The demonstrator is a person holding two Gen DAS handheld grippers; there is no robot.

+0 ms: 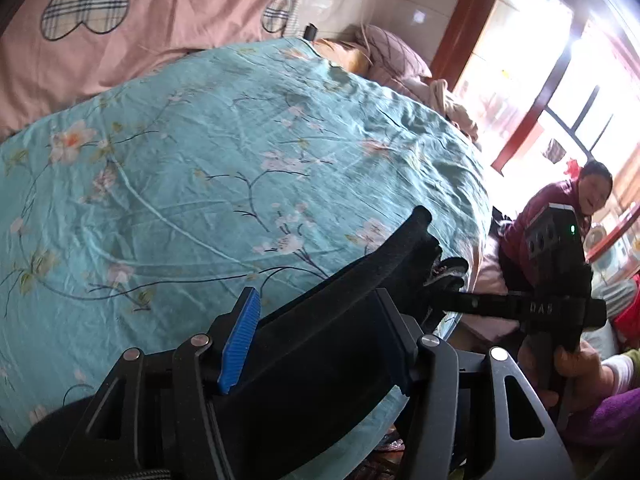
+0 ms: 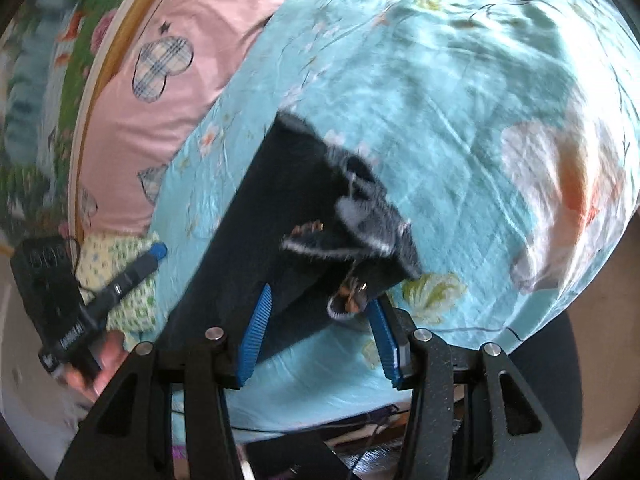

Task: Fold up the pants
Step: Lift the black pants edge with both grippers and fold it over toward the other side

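Observation:
Black pants [image 1: 344, 308] with a fleecy grey lining lie along the near edge of a bed under a teal floral cover [image 1: 224, 152]. In the left wrist view my left gripper [image 1: 316, 336] has its blue pads wide apart with the black cloth lying between them. My right gripper [image 1: 560, 308] shows at the right, at the pants' lined end. In the right wrist view my right gripper [image 2: 320, 336] is open, its pads either side of the waistband [image 2: 360, 216]. My left gripper [image 2: 120, 280] shows at the left edge.
A pink quilt with plaid hearts [image 1: 100, 28] lies at the bed's far side. Pillows and clothes [image 1: 392, 60] pile by the wall. A person in a dark red jacket [image 1: 560, 216] sits beside the bed near the windows. The bed edge runs just below both grippers.

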